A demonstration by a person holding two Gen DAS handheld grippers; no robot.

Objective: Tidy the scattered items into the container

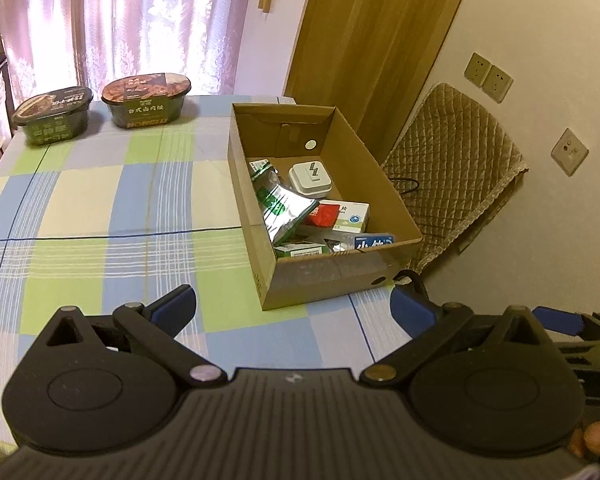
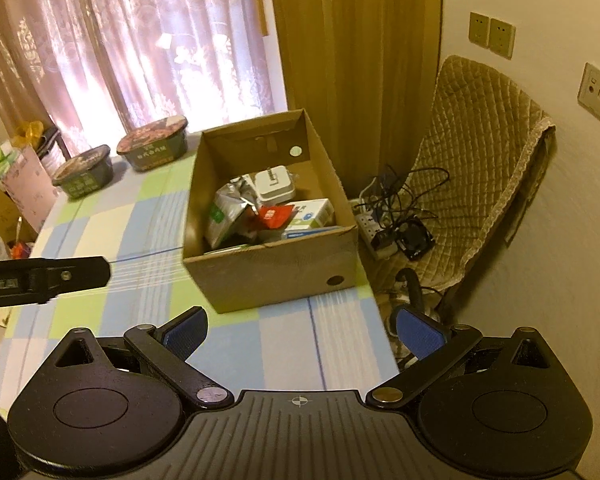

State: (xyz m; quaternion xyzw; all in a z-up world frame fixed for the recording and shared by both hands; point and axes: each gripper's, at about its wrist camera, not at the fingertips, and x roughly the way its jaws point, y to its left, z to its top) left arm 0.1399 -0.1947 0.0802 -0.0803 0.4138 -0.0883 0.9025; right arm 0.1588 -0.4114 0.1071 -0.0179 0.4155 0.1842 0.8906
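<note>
An open cardboard box (image 1: 328, 276) (image 2: 272, 272) stands at the right edge of the checked table. Inside lie a silver-green foil pouch (image 1: 280, 210) (image 2: 224, 212), a white square charger (image 1: 310, 176) (image 2: 274, 184), a red packet (image 1: 322, 214) (image 2: 274, 216), a white medicine box (image 1: 354, 216) (image 2: 314, 214) and a blue-lettered box (image 1: 374, 241). My left gripper (image 1: 294, 306) hovers open and empty in front of the box; its side (image 2: 44, 278) shows in the right wrist view. My right gripper (image 2: 302, 330) is open and empty near the table's right edge.
Two dark instant-meal bowls (image 1: 54, 114) (image 1: 146, 98) stand at the table's far end by the curtain. A quilted chair (image 1: 456, 168) (image 2: 484, 160) stands right of the table by the wall, with a power strip and cables (image 2: 384, 224) on the floor.
</note>
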